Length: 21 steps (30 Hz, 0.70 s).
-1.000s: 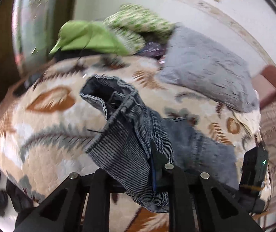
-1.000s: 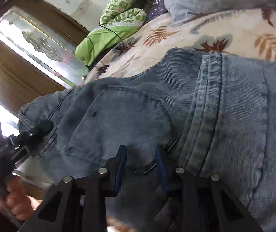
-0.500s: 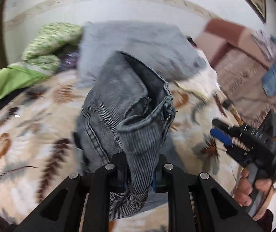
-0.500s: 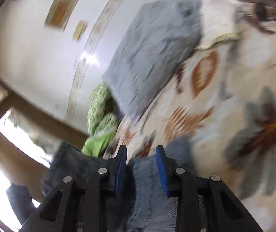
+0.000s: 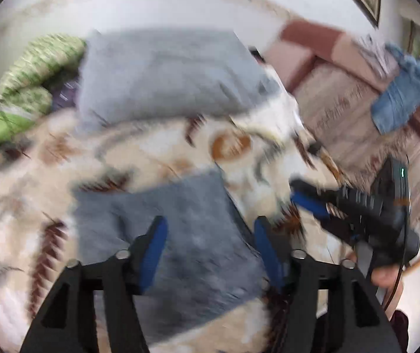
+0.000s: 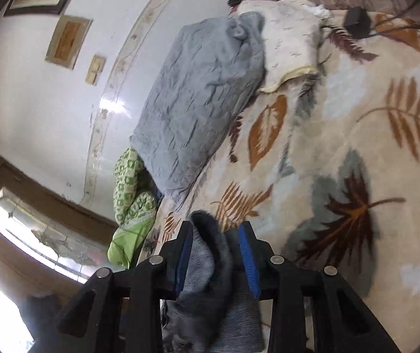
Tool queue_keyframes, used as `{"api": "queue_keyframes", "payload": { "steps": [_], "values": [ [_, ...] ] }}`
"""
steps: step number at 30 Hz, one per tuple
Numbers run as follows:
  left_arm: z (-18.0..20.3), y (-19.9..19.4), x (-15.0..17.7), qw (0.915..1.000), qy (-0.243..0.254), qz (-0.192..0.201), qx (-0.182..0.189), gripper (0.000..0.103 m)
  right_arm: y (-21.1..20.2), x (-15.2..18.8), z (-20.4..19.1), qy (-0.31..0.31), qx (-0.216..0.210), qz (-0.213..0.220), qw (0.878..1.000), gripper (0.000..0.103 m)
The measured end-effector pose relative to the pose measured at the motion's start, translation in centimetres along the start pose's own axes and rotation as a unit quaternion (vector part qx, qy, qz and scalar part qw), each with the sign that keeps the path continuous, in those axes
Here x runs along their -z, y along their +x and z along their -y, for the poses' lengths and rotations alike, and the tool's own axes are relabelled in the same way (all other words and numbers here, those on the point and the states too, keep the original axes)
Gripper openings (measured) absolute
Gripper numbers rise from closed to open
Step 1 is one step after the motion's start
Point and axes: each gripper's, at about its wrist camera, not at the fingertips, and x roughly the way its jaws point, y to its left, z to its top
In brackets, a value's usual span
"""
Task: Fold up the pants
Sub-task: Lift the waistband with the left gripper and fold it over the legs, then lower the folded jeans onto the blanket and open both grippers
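The grey-blue denim pants (image 5: 157, 200) lie folded in a flat slab on the leaf-patterned blanket (image 5: 230, 144), blurred in the left wrist view. My left gripper (image 5: 210, 223) hangs over them, its jaws opening; the blue pads stand wide apart and press on nothing. My right gripper (image 5: 296, 191) shows at the right, a hand (image 5: 383, 276) on its handle. In the right wrist view a bunched fold of the pants (image 6: 207, 264) fills the gap of the right gripper (image 6: 216, 226). Its jaws are easing open while the pads still touch the cloth.
A grey pillow (image 6: 204, 94) and a white pillow (image 6: 286, 35) lie at the head of the bed, with green bedding (image 6: 130, 194) beside them. A small black box (image 6: 356, 22) sits on the blanket (image 6: 342, 117). A sofa (image 5: 342, 94) with blue cloth (image 5: 401, 97) stands beyond.
My left gripper carried the raised denim to the right, then let go; its jaws have spread and the pants now lie flat. The right gripper swung off the spread jeans, still holding a fold.
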Motion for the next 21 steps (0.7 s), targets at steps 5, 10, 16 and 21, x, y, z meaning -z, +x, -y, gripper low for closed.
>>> {"api": "queue_keyframes", "payload": {
  "steps": [5, 10, 16, 21],
  "values": [
    [-6.1, 0.9, -0.4, 0.9948, -0.031, -0.011, -0.096, 0.066, 2.8, 2.0, -4.0, -0.061, -0.019, -0.03, 0.998, 0.036],
    [-8.3, 6.0, 0.7, 0.9845, -0.04, -0.069, -0.156, 0.066, 7.6, 2.7, -6.5, -0.078, -0.032, -0.045, 0.995, 0.036],
    [-8.6, 11.6, 1.2, 0.9754, -0.027, -0.139, -0.169, 0.066, 13.5, 3.7, -6.2, -0.071, 0.015, -0.111, 0.991, 0.037],
    [-8.7, 12.3, 1.9, 0.973, -0.022, -0.155, -0.17, 0.066, 15.2, 4.3, -1.6, -0.004, 0.069, -0.149, 0.986, 0.035]
  ]
}}
